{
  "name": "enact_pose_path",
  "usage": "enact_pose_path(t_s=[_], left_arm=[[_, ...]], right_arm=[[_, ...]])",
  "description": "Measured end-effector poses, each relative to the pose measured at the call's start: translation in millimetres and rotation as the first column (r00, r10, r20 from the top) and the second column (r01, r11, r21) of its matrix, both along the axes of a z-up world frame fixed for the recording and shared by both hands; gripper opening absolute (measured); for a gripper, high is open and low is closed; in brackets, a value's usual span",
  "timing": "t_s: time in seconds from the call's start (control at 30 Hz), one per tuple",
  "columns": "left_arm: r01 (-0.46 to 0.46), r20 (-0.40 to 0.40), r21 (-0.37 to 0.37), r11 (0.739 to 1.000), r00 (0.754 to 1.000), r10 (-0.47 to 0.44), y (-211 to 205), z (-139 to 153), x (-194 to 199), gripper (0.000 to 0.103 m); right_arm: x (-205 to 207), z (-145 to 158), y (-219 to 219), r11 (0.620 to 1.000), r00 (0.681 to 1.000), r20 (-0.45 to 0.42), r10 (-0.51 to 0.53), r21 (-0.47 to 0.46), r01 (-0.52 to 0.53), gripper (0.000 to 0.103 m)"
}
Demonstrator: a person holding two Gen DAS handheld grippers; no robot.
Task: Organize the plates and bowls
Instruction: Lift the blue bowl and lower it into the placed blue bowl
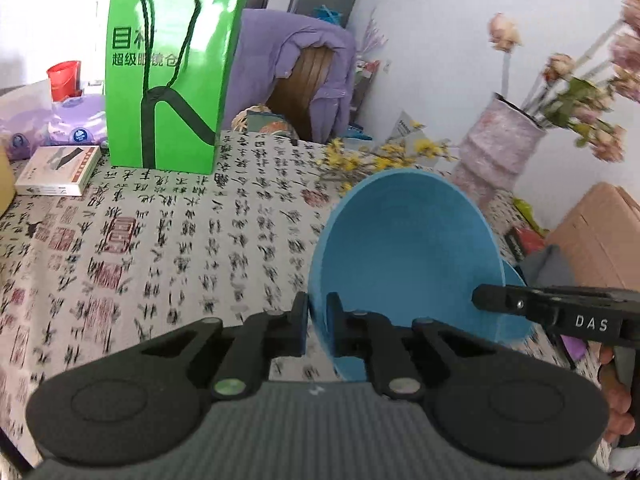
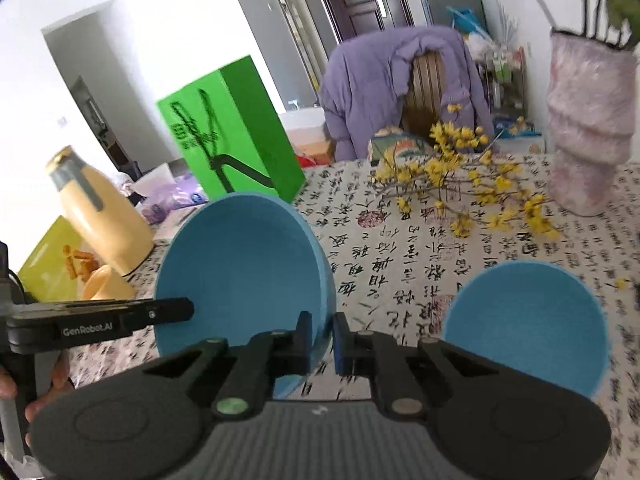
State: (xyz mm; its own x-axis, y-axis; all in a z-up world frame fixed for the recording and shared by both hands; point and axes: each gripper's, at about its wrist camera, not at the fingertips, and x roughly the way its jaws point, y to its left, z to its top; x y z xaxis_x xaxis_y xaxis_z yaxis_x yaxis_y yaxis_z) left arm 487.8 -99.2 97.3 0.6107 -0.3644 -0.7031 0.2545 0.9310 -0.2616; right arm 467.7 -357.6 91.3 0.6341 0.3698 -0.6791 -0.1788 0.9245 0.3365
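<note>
Both grippers on one bowl, mid-carry

We pinch the tilted blue bowl [image 2: 244,272] off the bench [image 2: 400,264]: left gripper [image 1: 317,322] and right gripper [image 2: 322,340] fingers closed on opposite rims. Next, probably nest it into the second bowl [image 2: 524,320] beside.

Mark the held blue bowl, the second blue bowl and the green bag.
held blue bowl [image 2: 244,264]: right wrist view, inner wall.
second blue bowl [image 2: 524,320]: right wrist view, inside.
green bag [image 1: 168,80]: left wrist view, front face.
</note>
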Motion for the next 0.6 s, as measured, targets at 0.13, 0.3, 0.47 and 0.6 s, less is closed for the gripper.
enact_pose_path(t_s=[0.13,0.3,0.47,0.6], left_arm=[[0.016,-0.005,-0.004,1.0,1.0,-0.016,-6,7,-41,0.01],[0.043,0.003,-0.002,0.999,0.999,-0.043,-15,13,-90,0.01],[0.059,0.009,-0.011,0.998,0.998,-0.059,-22,15,-136,0.01],[0.072,0.022,-0.008,0.997,0.997,-0.072,-28,16,-171,0.01]], right_arm=[[-44,11,-6,1.0,1.0,0.004,-0.004,-0.011,0.004,0.01],[-99,23,-13,1.0,1.0,0.02,-0.013,-0.027,0.013,0.01],[-149,26,-19,0.999,0.999,0.029,-0.027,-0.038,0.028,0.011],[-188,25,-23,0.998,0.999,0.035,-0.036,-0.044,0.037,0.01]])
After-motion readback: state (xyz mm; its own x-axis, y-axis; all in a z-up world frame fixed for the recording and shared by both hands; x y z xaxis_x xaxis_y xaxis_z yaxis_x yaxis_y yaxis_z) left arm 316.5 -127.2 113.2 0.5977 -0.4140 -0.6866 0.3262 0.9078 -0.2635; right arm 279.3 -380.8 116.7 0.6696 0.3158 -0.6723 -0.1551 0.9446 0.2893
